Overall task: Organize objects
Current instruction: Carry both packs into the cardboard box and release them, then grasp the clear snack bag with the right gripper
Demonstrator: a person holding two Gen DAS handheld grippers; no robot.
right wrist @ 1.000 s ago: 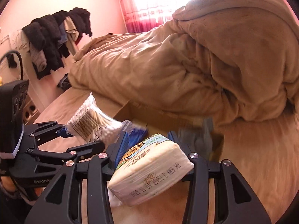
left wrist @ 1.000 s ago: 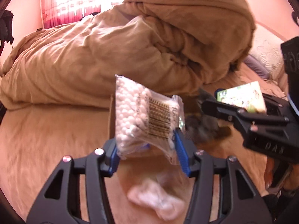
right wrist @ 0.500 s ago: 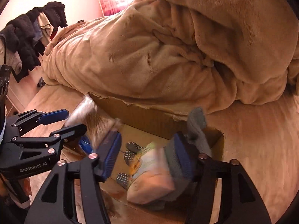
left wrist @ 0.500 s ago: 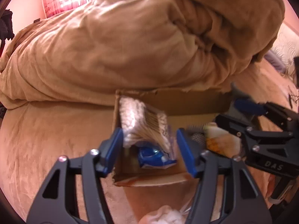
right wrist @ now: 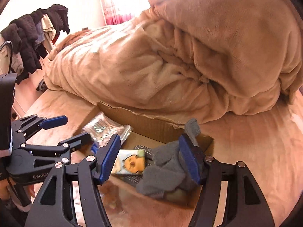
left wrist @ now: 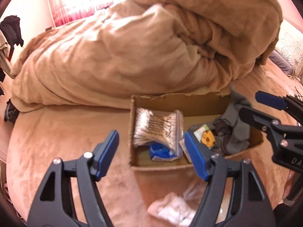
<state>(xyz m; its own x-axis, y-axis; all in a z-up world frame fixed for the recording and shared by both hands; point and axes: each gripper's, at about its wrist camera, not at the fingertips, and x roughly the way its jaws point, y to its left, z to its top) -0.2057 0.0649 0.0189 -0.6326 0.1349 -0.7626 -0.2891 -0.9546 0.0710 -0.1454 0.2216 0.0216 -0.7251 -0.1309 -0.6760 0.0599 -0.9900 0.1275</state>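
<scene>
An open cardboard box (left wrist: 162, 167) (right wrist: 151, 122) sits on the tan bed. Inside lie a clear bag of cotton swabs (left wrist: 157, 128) (right wrist: 103, 127), a blue packet (left wrist: 160, 151), a tissue pack (left wrist: 205, 136) (right wrist: 131, 161) with an orange cartoon face, and grey socks (left wrist: 234, 128) (right wrist: 166, 172). My left gripper (left wrist: 151, 155) is open and empty just in front of the box's left part. My right gripper (right wrist: 149, 159) is open and empty above the box's right part, over the tissue pack and socks.
A big rumpled tan duvet (left wrist: 151, 47) (right wrist: 180, 56) lies right behind the box. A white sock or cloth (left wrist: 170, 210) lies on the bed in front of the box. Dark clothes (right wrist: 34, 34) hang at the far left. A pillow (left wrist: 289, 51) lies far right.
Both grippers opened. The cotton swab bag dropped from my left gripper into the box, the tissue pack from my right. Both grippers have drawn back a little from the box.
</scene>
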